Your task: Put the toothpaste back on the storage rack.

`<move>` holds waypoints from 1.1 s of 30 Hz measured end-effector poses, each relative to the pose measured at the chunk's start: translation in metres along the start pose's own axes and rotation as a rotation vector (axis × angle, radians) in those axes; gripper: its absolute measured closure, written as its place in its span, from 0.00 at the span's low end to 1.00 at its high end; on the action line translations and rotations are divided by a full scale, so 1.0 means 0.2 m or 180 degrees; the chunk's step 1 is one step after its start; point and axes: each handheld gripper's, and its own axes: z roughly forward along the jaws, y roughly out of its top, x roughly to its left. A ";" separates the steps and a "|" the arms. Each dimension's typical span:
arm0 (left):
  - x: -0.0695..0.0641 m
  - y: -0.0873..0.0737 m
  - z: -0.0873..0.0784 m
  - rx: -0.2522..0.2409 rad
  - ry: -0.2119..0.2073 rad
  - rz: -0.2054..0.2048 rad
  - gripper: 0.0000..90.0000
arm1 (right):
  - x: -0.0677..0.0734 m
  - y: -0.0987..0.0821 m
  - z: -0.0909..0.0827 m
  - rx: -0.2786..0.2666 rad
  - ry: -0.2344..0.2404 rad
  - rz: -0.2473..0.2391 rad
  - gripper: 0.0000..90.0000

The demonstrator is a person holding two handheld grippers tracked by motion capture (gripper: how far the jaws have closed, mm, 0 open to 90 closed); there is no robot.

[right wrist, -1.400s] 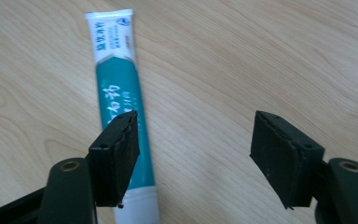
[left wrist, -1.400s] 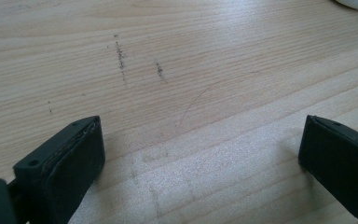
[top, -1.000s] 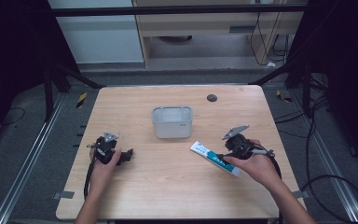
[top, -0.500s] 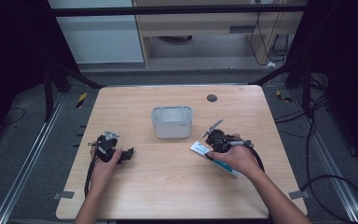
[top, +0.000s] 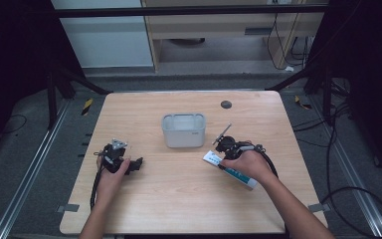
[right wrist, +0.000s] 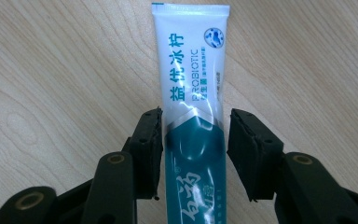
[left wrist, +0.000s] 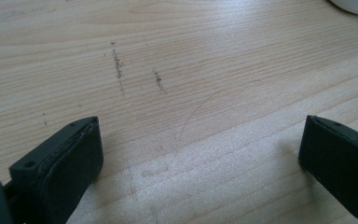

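A white and teal toothpaste tube (top: 210,159) lies flat on the wooden table (top: 179,199), right of centre. My right gripper (top: 223,158) points down over it. In the right gripper view the tube (right wrist: 191,79) runs up between the two black jaws of the right gripper (right wrist: 193,140). The jaws have just been closing: one pad is at the tube's edge, while a thin gap remains at the other. My left gripper (top: 137,164) rests low at the table's left, and in its own view the left gripper (left wrist: 200,154) is wide open over bare wood.
A white rectangular tub (top: 183,137) stands at the table's centre, just behind and left of the tube; its edge (left wrist: 354,4) shows in the left gripper view. A dark round spot (top: 226,104) marks the table's far side. Cables trail from both grippers.
My right gripper has moved left along the tube toward its white end and come down over it, with its jaws narrowing around the tube. The left gripper has stayed put.
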 end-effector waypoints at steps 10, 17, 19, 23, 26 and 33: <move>0.00 0.00 0.00 0.0001 -0.0001 0.0003 0.00 | -0.01 0.03 0.04 0.0217 0.0032 -0.0067 0.61; 0.00 0.00 0.00 0.0000 -0.0001 0.0003 0.00 | -0.01 0.04 0.06 0.0248 0.0033 -0.0092 0.61; 0.00 0.00 0.00 0.0001 -0.0002 0.0003 0.00 | 0.00 0.05 0.07 0.0272 0.0037 -0.0049 0.61; 0.00 0.00 0.00 0.0000 -0.0002 0.0004 0.00 | -0.01 0.05 0.08 0.0264 0.0041 -0.0080 0.61; 0.00 0.00 0.00 0.0000 -0.0003 0.0004 0.00 | -0.01 0.05 0.08 0.0260 0.0037 -0.0108 0.61; 0.00 0.00 0.00 0.0014 -0.0002 0.0016 0.00 | -0.01 0.05 0.08 0.0279 0.0024 -0.0068 0.62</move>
